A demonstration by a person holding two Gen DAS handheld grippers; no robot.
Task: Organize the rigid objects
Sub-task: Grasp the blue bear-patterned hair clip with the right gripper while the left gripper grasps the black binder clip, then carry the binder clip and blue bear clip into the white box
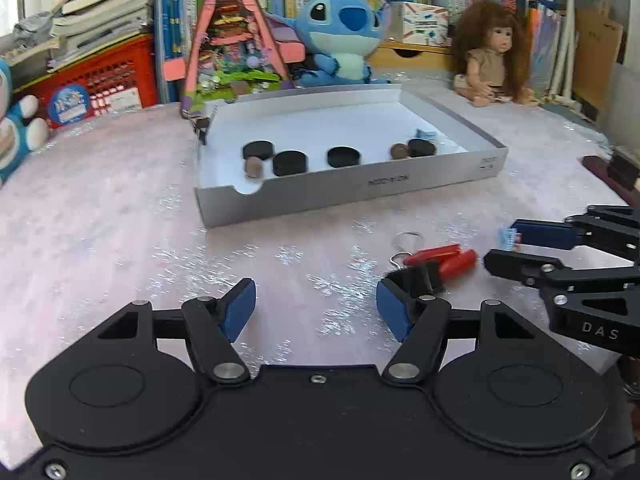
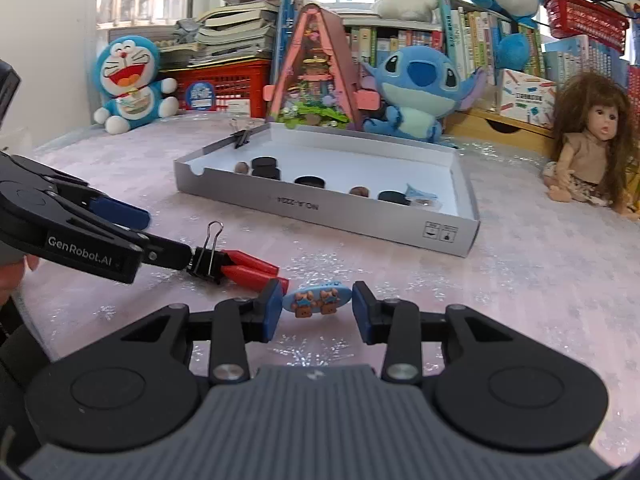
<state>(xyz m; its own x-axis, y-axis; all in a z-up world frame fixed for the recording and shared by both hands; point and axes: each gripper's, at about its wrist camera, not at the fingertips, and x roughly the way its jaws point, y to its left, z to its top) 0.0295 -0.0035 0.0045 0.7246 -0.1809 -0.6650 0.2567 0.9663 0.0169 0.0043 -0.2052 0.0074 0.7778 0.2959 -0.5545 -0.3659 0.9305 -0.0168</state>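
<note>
a small oval blue plastic clip with two brown bear figures (image 2: 317,301) lies flat on the pale pink bench (image 2: 520,280), near its front edge and well short of the shallow grey cardboard tray (image 2: 328,216). the right gripper (image 2: 317,312) is set around it, jaws open moderately, one blue pad to each end of the oval, neither pad seen to touch. just beside the clip, toward the left, a black metal binder clip (image 2: 206,262) and a pair of red plastic handles (image 2: 250,268) are found. the left gripper (image 1: 316,308) is spread wide and holds nothing, its right finger reaching the binder clip.

the step in hand is judged to be the pinching of the bear clip. the pads should be lowered until the thin oval is centred between them, and closed slowly so it is not squirted forward. the red handles should be kept clear of the left pad. in the tray, black round discs (image 1: 343,157) and brown pebbles (image 1: 253,167) are lined along the front wall, so an open spot there would suit.
</note>
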